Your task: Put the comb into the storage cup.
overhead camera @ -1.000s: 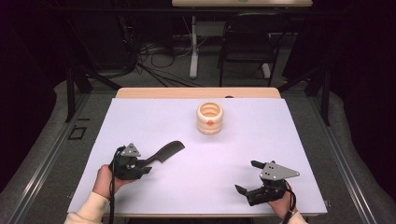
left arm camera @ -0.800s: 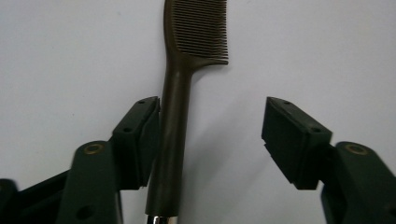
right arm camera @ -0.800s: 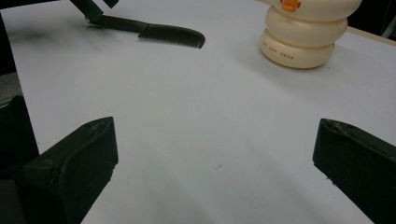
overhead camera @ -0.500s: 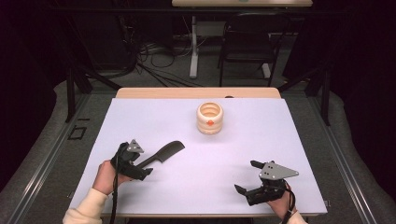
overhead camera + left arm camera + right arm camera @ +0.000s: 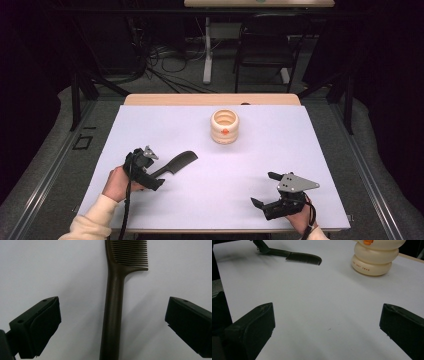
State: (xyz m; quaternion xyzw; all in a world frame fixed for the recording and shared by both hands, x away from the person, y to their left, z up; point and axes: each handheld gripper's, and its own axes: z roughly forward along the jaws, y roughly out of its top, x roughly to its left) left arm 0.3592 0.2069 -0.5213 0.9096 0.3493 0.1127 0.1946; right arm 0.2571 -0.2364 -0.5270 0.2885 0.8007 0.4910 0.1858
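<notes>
Lying flat on the table, the dark comb has its handle between the jaws of the left gripper. The jaws have just been opening and stand clear of the handle.

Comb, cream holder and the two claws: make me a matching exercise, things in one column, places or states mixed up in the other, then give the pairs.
Things:
1. comb
2. cream ringed holder
3. left claw
4. right claw

States:
A. upright at the table's far middle
B. open over bare table, near right
C. open, comb handle between its jaws, untouched
D. flat on the table, dark, teeth pointing away from the person

Pairs: 1-D, 2-A, 3-C, 4-B
</notes>
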